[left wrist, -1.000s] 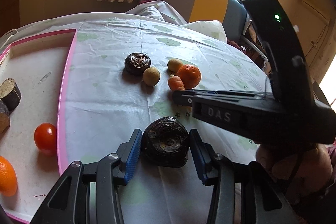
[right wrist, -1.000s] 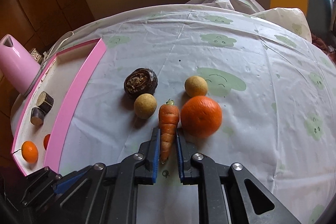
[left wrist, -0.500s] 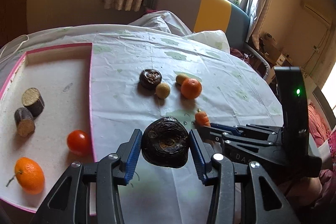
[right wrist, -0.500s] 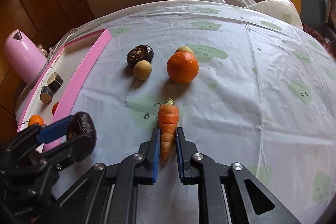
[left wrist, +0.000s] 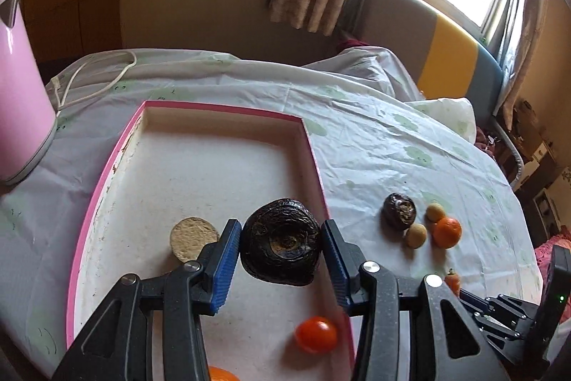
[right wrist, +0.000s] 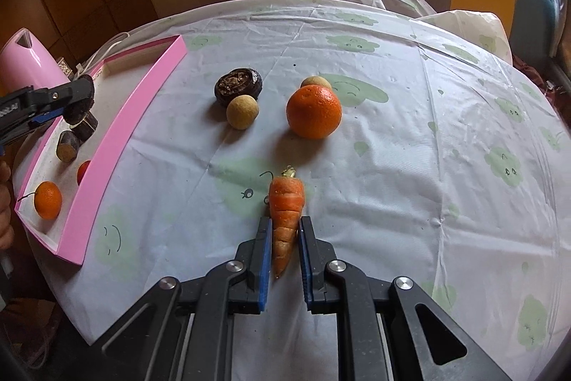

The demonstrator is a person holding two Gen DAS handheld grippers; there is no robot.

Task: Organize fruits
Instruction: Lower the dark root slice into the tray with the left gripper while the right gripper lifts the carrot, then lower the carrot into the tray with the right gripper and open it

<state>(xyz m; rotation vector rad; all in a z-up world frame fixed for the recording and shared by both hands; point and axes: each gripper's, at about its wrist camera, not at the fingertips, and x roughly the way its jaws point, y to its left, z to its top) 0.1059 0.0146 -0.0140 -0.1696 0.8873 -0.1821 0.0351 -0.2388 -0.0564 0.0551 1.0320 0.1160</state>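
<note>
At lower centre my left gripper (left wrist: 282,250) is pinching a dark wrinkled round fruit (left wrist: 280,252) above the pink-rimmed white tray (left wrist: 214,166), already holding a red tomato (left wrist: 316,334) and a cut brown log piece (left wrist: 192,238). My right gripper (right wrist: 283,247) is squeezing a stubby orange carrot (right wrist: 285,213); beyond, a round orange (right wrist: 314,111), tan balls and another dark fruit (right wrist: 238,86) are awaiting sorting.

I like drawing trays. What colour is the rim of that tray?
Pink, with a white inside. The tray shows best in the left wrist view.
</note>
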